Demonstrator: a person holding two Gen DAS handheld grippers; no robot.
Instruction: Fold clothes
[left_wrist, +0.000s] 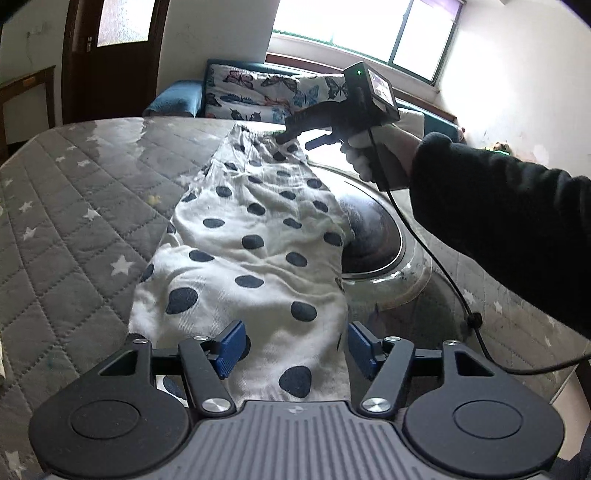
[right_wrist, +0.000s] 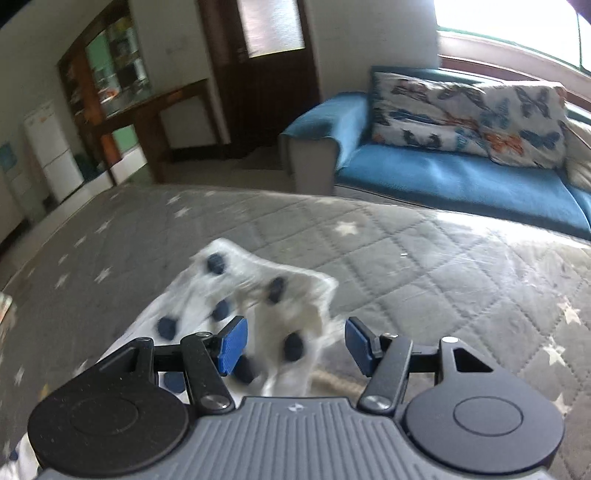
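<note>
A white garment with dark blue dots (left_wrist: 255, 258) lies lengthwise on the grey quilted table cover (left_wrist: 74, 229). My left gripper (left_wrist: 295, 347) is open, its blue pads on either side of the garment's near end. My right gripper (left_wrist: 291, 138) is at the garment's far end in the left wrist view. In its own view the right gripper (right_wrist: 295, 345) is open, with the blurred dotted cloth (right_wrist: 255, 291) between and ahead of the pads.
A round glossy dark inset (left_wrist: 373, 236) sits in the table right of the garment. A cable (left_wrist: 454, 288) hangs from the right gripper's handle. A blue sofa (right_wrist: 461, 177) with butterfly cushions (right_wrist: 469, 114) stands beyond the table. A wooden door (right_wrist: 266, 74) is behind.
</note>
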